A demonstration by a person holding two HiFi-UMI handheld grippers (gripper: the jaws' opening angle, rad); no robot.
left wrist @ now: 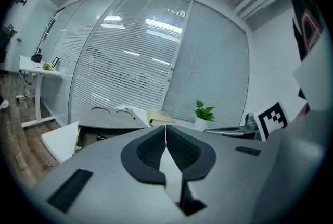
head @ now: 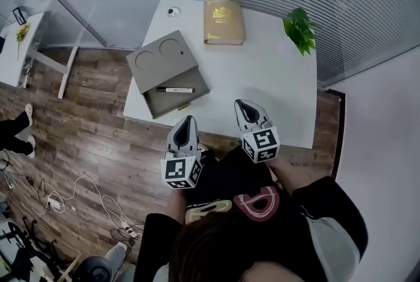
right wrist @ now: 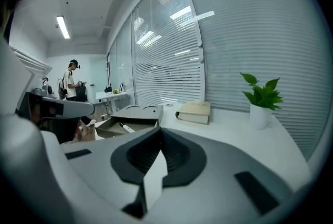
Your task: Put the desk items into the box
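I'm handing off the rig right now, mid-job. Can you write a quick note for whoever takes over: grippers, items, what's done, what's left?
Left gripper: shut, empty, over the table's near edge.
Right gripper: shut, empty, beside it.
Box: at the table's left side. Its lid covers the far part and the near part is open.
Done: the pen lies in the box.
Left: the book at the far edge. Also the potted plant at the far right corner and a small round item at the far left corner, if they count.
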